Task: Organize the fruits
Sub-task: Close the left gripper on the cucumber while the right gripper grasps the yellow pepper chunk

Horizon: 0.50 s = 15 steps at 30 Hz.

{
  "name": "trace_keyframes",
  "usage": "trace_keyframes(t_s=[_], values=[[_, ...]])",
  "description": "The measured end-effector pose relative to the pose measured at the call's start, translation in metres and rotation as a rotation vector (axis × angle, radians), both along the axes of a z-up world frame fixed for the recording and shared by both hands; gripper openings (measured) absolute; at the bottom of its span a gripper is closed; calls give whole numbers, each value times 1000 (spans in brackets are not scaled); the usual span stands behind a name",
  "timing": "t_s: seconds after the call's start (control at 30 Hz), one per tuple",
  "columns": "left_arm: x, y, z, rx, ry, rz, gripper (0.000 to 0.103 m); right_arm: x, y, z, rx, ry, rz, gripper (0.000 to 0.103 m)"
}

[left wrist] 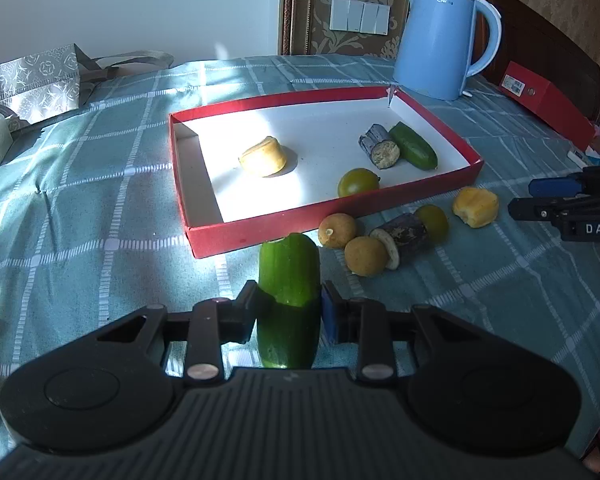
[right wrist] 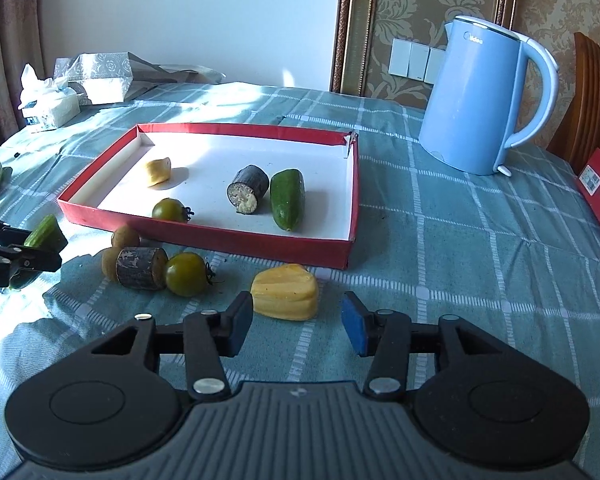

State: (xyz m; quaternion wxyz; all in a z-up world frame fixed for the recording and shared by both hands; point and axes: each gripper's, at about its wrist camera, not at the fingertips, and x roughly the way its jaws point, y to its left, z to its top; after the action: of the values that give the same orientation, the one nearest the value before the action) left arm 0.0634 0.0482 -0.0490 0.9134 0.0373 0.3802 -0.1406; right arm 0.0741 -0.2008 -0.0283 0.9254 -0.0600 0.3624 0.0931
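Cucumber piece [left wrist: 288, 280] sits clamped between your left gripper [left wrist: 288, 308] pads, just short of the red tray [left wrist: 236, 236]. Lift too low and you may catch that near wall. Your right gripper [right wrist: 297, 320] hangs open behind the yellow chunk [right wrist: 286, 292]; longans [left wrist: 337, 230], sugarcane piece [left wrist: 400, 236] and green tomato [right wrist: 186, 274] crowd nearby.

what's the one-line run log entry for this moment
left claw: shut on cucumber piece | right claw: open, before yellow chunk | red tray: four pieces
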Motion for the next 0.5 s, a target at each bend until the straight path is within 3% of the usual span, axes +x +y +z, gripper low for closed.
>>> trace_keyframes(t_s=[0.1,0.5], values=[[-7,5,4,-13,-1,24,29,14,6,-4,-12,-6,11,66],[-18,22,11,-33,0,107,29,38,16,-34,-39,62,37,65]])
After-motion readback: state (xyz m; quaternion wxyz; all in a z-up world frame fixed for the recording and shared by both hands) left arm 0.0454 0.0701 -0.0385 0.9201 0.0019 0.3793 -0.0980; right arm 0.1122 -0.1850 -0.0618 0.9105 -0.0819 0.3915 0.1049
